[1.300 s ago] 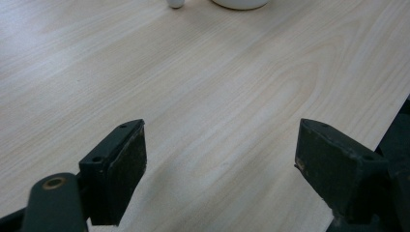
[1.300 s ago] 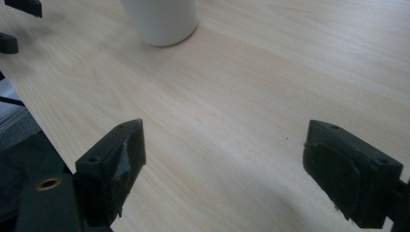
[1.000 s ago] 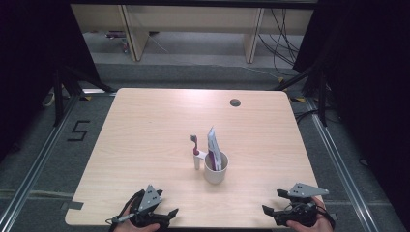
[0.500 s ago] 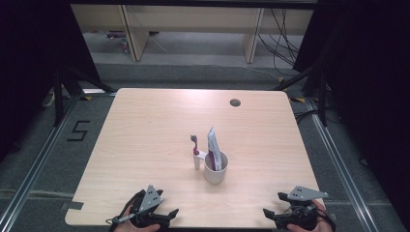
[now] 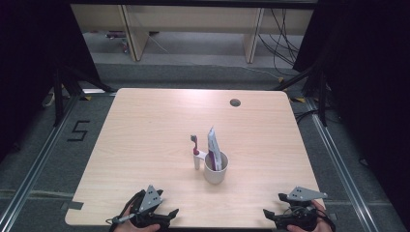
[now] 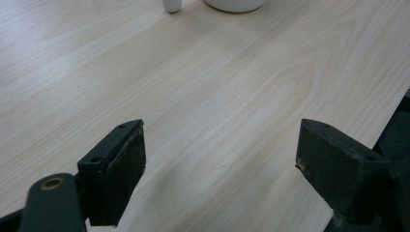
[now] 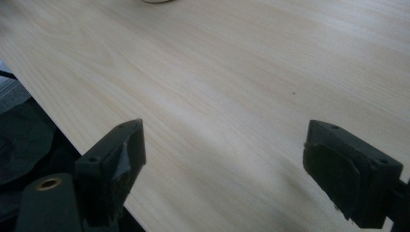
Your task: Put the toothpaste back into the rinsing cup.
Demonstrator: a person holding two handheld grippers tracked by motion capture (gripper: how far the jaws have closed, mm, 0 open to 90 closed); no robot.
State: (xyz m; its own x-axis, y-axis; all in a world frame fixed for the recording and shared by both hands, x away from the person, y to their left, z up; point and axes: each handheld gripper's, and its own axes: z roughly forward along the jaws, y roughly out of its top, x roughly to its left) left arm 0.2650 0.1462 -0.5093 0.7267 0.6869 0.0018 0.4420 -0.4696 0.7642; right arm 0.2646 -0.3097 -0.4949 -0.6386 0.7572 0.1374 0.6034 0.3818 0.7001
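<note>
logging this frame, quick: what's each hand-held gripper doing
Left hand-held gripper: open, holding nothing, over bare table.
Right hand-held gripper: open, holding nothing.

White cup (image 5: 215, 171) mid-table, upright, tube (image 5: 213, 149) inside; toothbrush (image 5: 195, 151) upright beside.

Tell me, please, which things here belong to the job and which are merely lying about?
Job:
- cup at mid-table
- tube standing in the cup
- toothbrush upright at the cup's left
- left gripper, open, at the near edge
- right gripper, open, at the near edge

Lying about:
- hole in the table
- cables on the floor beyond
</note>
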